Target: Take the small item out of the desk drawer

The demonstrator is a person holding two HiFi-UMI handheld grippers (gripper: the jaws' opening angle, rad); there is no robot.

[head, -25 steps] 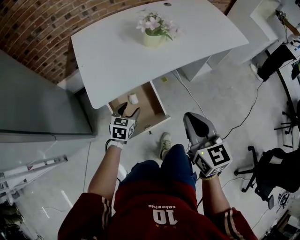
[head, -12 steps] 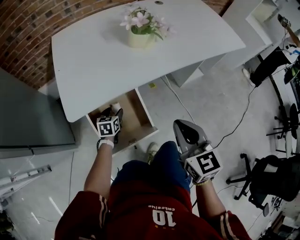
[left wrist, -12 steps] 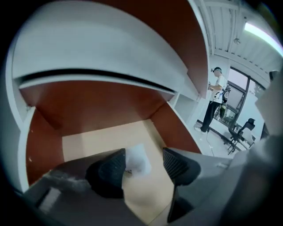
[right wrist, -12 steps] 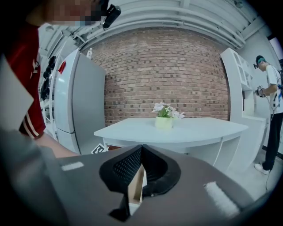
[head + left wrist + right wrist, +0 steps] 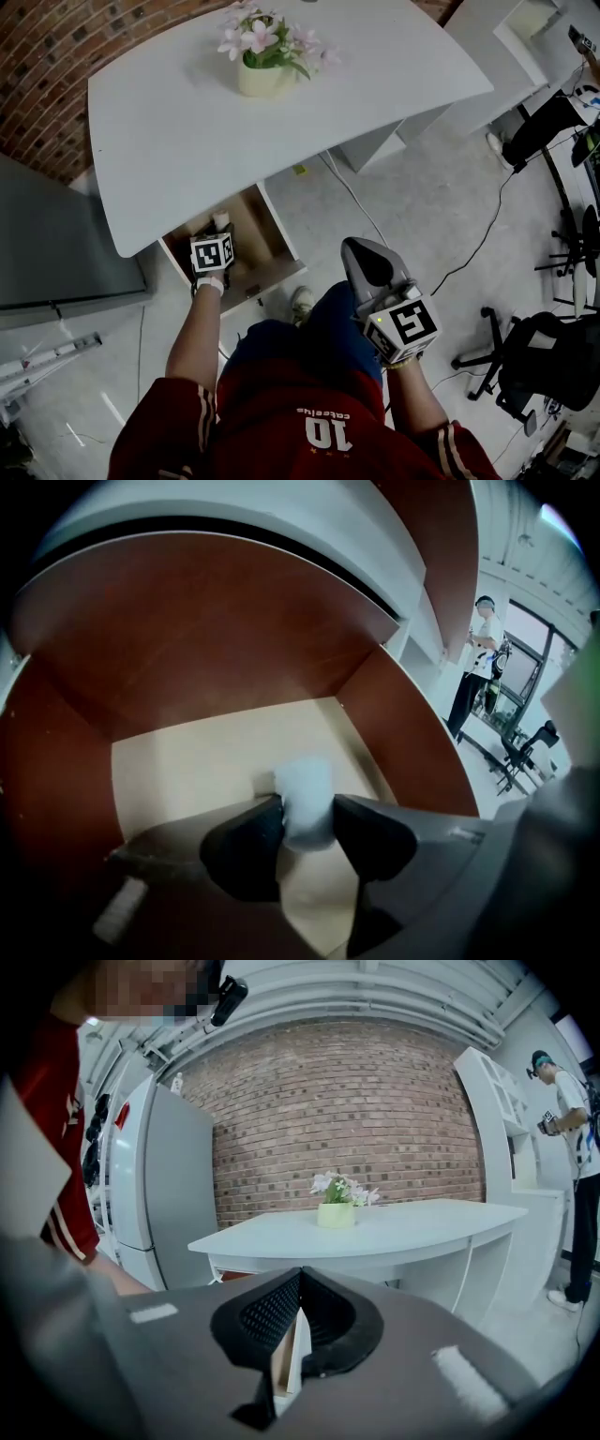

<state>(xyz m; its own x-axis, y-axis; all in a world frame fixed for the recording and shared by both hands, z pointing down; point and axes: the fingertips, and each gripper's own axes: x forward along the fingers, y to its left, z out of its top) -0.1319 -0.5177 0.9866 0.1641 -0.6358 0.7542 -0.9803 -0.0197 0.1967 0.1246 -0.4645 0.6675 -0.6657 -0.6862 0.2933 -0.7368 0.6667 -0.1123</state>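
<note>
Though tipped downward, left claw inside drawer.

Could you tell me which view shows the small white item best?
The left gripper view: the small white item sits large between the jaws of the left gripper, which have just been closing. The head view shows a speck; the right gripper view, nothing of it.
</note>
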